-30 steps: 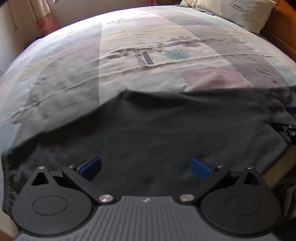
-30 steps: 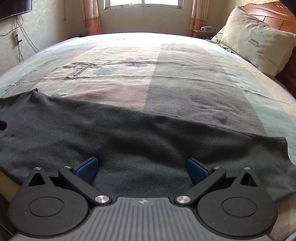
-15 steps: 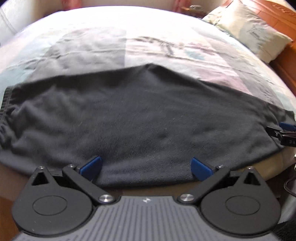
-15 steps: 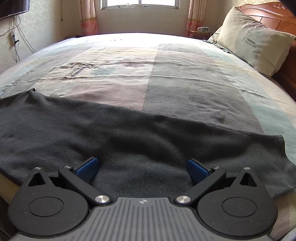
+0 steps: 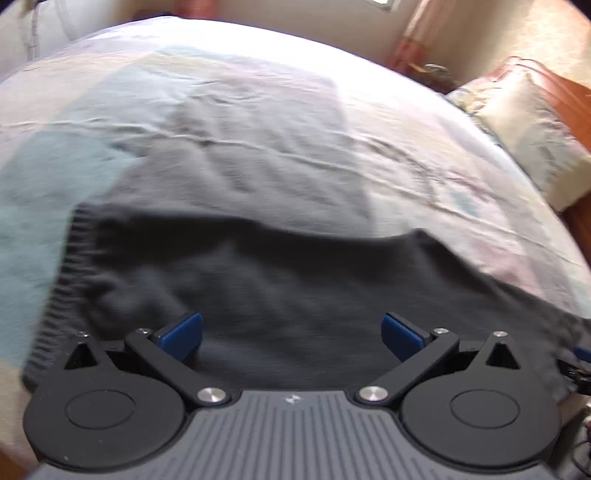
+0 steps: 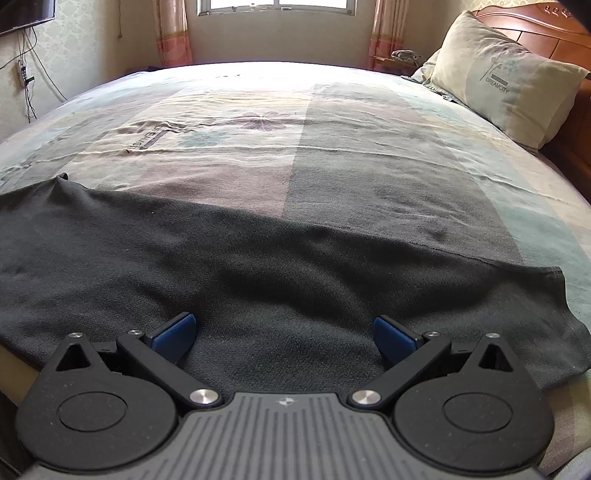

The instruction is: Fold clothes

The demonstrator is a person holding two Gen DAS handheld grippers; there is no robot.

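Right wrist view: the right gripper hangs over the near edge of the bed with its blue pads spread wide and nothing between them. Under and ahead of it a dark grey garment lies flat across the near part of the bed, running from the left edge of the view to a squared end on the right, its far edge cutting across the patchwork sheet. A pillow leans against the wooden headboard at the far right, and a window with curtains stands at the far wall. In the left wrist view, which is blurred, the left gripper is likewise wide open and empty above the same garment; here a ribbed band runs along the garment's left end, near the left pad. The bed stretches away beyond it, with the pillow at the far right. A small part of another tool shows at the right edge, too cut off to make out.
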